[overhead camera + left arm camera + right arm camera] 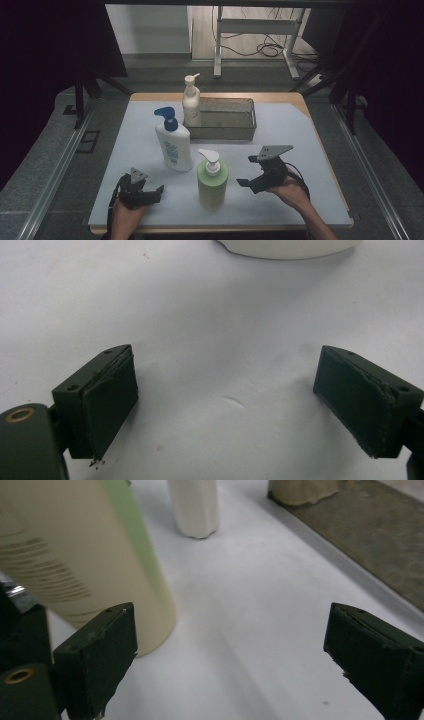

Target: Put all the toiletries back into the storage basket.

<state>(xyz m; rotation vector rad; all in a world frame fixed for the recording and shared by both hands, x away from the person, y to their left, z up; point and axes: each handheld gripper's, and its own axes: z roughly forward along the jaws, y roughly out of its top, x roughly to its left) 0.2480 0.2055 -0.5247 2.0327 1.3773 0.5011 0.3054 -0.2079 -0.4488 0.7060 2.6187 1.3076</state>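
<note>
A green pump bottle point(212, 182) with a white pump stands near the table's front, between my two grippers. My right gripper point(246, 171) is open just to its right, jaws pointing at it. In the right gripper view the green bottle point(85, 555) stands just beyond the left jaw, and nothing lies between the open right gripper point(230, 645) pads. My left gripper point(150, 192) rests open at the front left. In its own view the left gripper point(225, 390) has only bare table between its jaws. A white bottle with a blue pump point(173, 142) stands behind it.
A grey tray point(230, 120) sits at the back middle, with a cream pump bottle point(191, 102) at its left end. The tray point(370, 540) and the white bottle's base point(195, 507) lie ahead of the right gripper. A white mat point(300, 150) covers the table.
</note>
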